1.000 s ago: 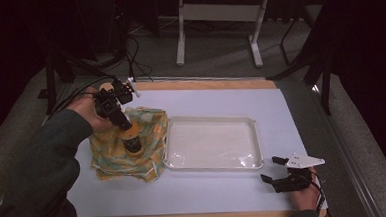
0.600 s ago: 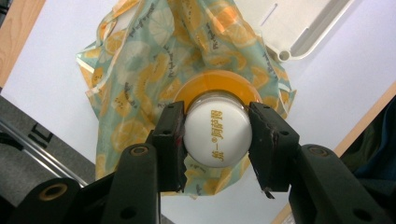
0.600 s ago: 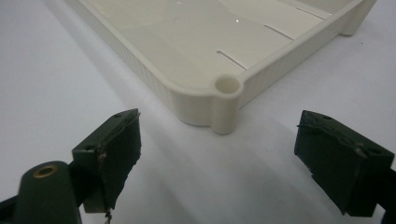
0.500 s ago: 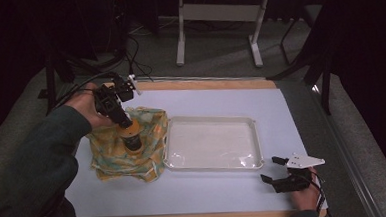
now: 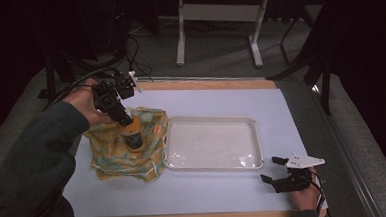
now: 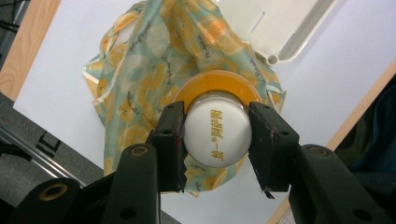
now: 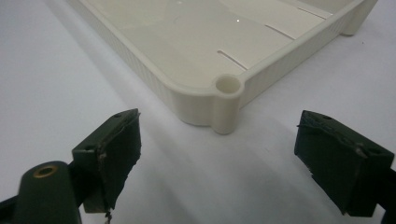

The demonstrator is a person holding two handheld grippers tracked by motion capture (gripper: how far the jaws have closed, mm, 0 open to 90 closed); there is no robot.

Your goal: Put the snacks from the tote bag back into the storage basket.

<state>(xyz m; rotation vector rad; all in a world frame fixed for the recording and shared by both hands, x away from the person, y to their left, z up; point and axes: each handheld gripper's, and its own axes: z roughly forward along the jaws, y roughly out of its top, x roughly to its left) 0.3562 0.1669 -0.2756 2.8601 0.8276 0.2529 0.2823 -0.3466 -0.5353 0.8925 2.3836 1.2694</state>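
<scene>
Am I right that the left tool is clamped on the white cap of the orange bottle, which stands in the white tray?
Not quite. The left tool is clamped on the white cap of the orange bottle, but the bottle stands on the patterned cloth, beside the white tray, not in it. The high view shows this.
</scene>
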